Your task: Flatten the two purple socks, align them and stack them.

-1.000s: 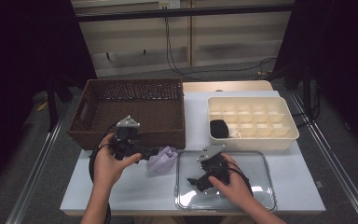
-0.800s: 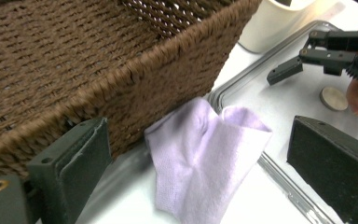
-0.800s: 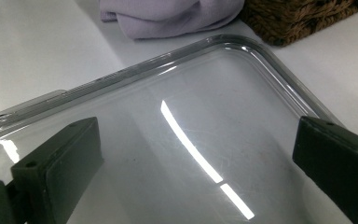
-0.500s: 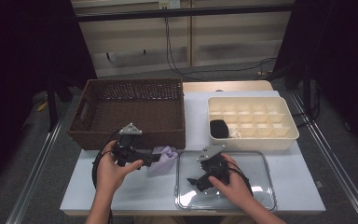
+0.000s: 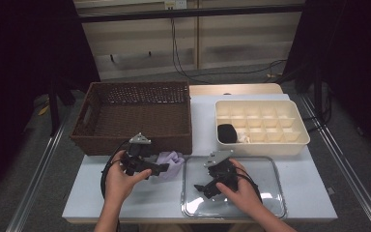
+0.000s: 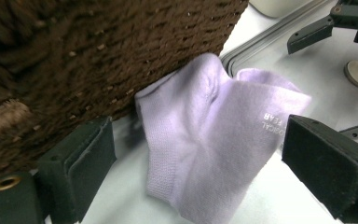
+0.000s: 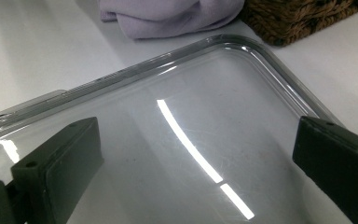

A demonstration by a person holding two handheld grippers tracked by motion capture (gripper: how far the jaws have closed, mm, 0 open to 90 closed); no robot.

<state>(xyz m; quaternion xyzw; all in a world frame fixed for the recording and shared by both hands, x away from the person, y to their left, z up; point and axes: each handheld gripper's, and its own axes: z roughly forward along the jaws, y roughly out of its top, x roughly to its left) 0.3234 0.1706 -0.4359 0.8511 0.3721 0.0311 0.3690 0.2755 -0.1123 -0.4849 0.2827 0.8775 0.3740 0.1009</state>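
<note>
Left gripper (image 5: 160,169): black two-jaw tool in the person's left hand (image 5: 118,180), near the front left of the white table (image 5: 84,205); jaws spread wide, one on each side of the sock, no contact to be made out; grey three-cornered plate on top

Pale lilac knitted sock (image 5: 171,163): crumpled, lying on the table top against the front wall of the basket, just beside the left edge of the clear lid; in the left gripper view (image 6: 214,140) it sits between the two open jaws, with small white lettering near one edge

Dark brown woven wicker basket (image 5: 131,140): rectangular, at the left rear of the table, directly behind the sock

Right gripper (image 5: 200,189): black two-jaw tool in the person's right hand (image 5: 241,191), over the clear lid; jaws spread apart, gripping nothing; in the right gripper view they stand wide above the shiny surface

Clear rectangular plastic lid (image 5: 270,203): flat on the table at the front right, rounded corners; its corner lies near the sock in the right gripper view (image 7: 242,44)

Cream plastic compartment tray (image 5: 302,140): behind the lid at the right; a black rounded item (image 5: 226,133) in its front left compartment, a small white item just beside it
</note>
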